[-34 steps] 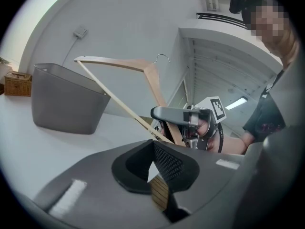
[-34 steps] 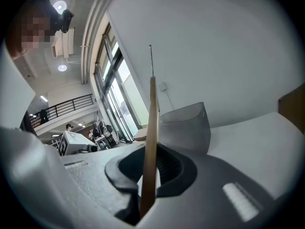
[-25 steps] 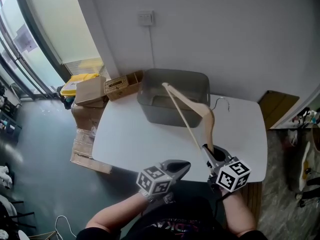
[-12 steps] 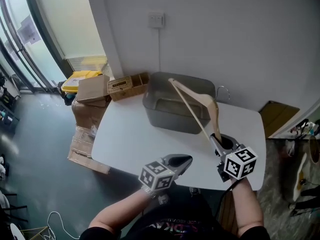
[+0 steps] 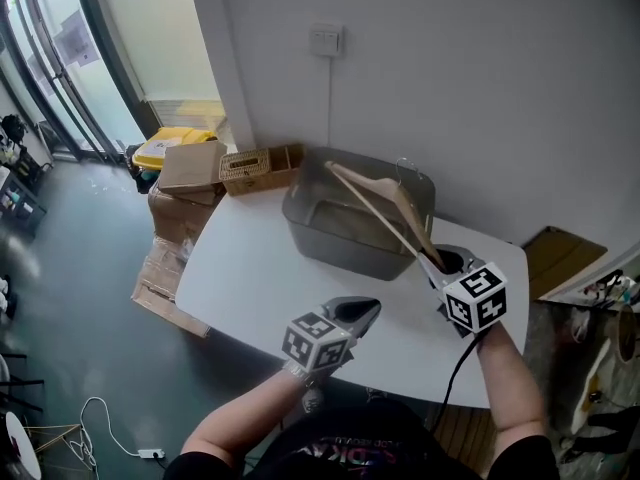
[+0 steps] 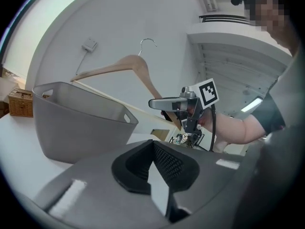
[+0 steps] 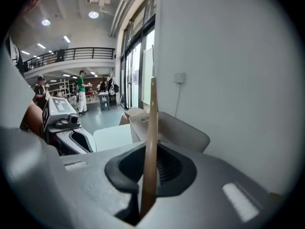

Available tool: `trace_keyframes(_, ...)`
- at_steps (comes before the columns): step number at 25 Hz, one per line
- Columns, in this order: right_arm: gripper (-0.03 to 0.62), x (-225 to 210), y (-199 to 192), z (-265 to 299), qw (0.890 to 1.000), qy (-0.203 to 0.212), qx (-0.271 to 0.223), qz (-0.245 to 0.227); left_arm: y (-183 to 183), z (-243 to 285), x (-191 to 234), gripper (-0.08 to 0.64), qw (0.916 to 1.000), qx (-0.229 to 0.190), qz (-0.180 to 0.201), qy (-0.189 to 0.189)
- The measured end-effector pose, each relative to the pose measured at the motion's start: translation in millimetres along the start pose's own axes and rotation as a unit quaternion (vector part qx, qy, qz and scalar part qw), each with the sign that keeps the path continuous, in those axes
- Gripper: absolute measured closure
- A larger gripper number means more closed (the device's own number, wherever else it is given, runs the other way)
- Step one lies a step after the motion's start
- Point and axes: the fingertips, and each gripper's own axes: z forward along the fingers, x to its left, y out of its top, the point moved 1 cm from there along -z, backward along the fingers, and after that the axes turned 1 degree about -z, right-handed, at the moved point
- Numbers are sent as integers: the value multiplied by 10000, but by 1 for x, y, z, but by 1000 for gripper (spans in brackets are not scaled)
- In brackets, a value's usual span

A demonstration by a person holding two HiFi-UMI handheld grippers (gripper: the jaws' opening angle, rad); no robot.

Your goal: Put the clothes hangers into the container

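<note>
A wooden clothes hanger (image 5: 385,208) with a metal hook slants over the grey container (image 5: 345,240) at the back of the white table (image 5: 250,278). My right gripper (image 5: 434,260) is shut on the hanger's lower arm end, just off the container's near right corner. In the right gripper view the hanger (image 7: 151,142) runs edge-on up from the shut jaws (image 7: 147,178), with the container (image 7: 181,130) ahead. My left gripper (image 5: 362,310) hovers over the table's front, shut with nothing in it. The left gripper view shows the hanger (image 6: 126,67) above the container (image 6: 76,116).
Cardboard boxes (image 5: 185,173), a wicker basket (image 5: 250,169) and a yellow item (image 5: 165,151) sit left of the table on the floor side. A wall socket (image 5: 325,39) with a cord is above the container. A black cable (image 5: 455,368) trails from the right gripper.
The right gripper has carried the hanger forward and left, so that it now hangs over the container instead of before it. The left gripper has barely moved.
</note>
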Motion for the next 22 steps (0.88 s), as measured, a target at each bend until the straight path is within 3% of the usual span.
trace_keyframes(11,558,-48,7,57,9852,575,897,-1343,6,47,23,557,9978,-24,-202,630)
trace_keyframes(17,558,-53,-3,90,9624,651,1583,-2110,3,62,38,557,9950,36,-310,944)
trace_keyframes(22,558,-56,-9,115,9430,690,2044,-2535,-2,73,41,557,9947,119,-348,961)
